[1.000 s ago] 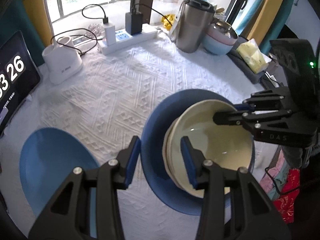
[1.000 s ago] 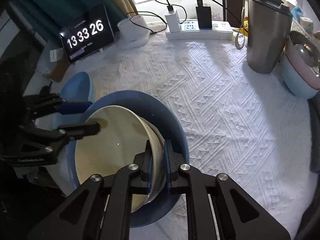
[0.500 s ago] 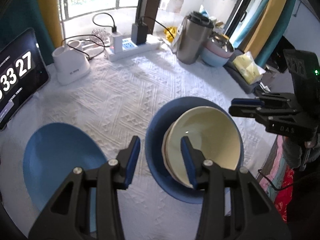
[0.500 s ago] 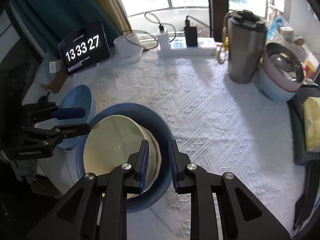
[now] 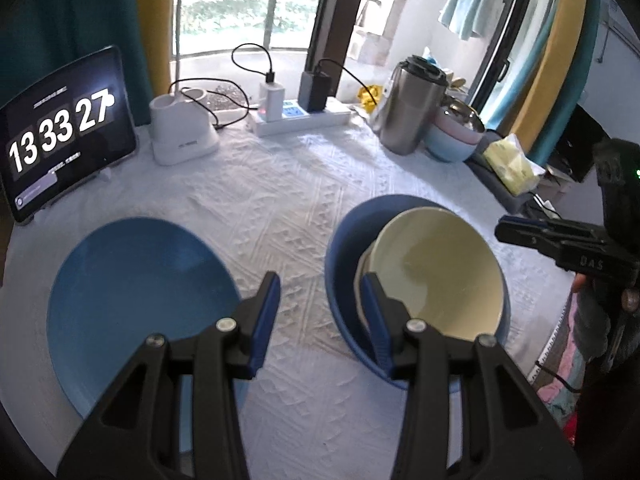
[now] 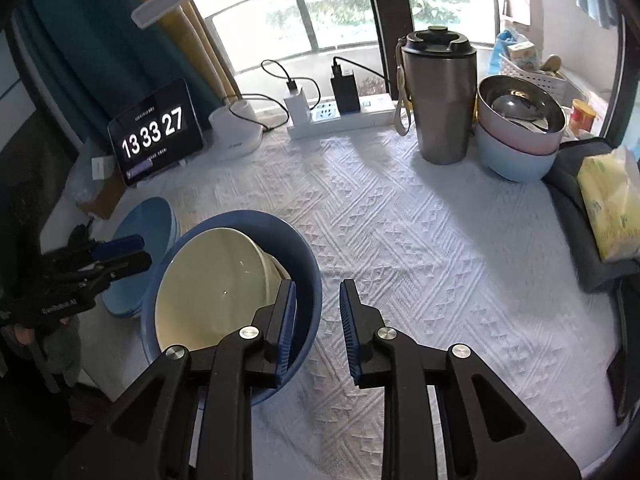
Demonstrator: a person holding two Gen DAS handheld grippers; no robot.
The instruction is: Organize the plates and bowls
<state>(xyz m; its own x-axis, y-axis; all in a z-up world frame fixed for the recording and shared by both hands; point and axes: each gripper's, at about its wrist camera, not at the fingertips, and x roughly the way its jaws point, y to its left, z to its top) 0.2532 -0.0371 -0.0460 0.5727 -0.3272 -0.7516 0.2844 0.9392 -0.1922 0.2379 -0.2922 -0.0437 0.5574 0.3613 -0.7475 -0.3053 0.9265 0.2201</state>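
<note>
Cream bowls (image 5: 436, 272) sit nested inside a large blue bowl (image 5: 340, 248) on the white textured cloth; they also show in the right wrist view (image 6: 208, 276) inside the blue bowl (image 6: 310, 276). A blue plate (image 5: 132, 300) lies to their left, seen small in the right wrist view (image 6: 148, 228). My left gripper (image 5: 320, 320) is open and empty above the cloth between plate and bowls. My right gripper (image 6: 318, 328) is open and empty, raised just right of the blue bowl's rim; it shows in the left wrist view (image 5: 532, 234).
A tablet clock (image 5: 64, 132), a white charger stand (image 5: 180, 132), a power strip (image 5: 300, 118), a steel tumbler (image 6: 440, 96) and stacked pastel bowls (image 6: 516, 140) line the back. A tissue pack (image 6: 612, 204) lies at the right edge.
My right gripper let go of the cream bowl's rim, opened and drew back upward. My left gripper also rose and backed away, staying open. The bowls stay nested in the blue bowl.
</note>
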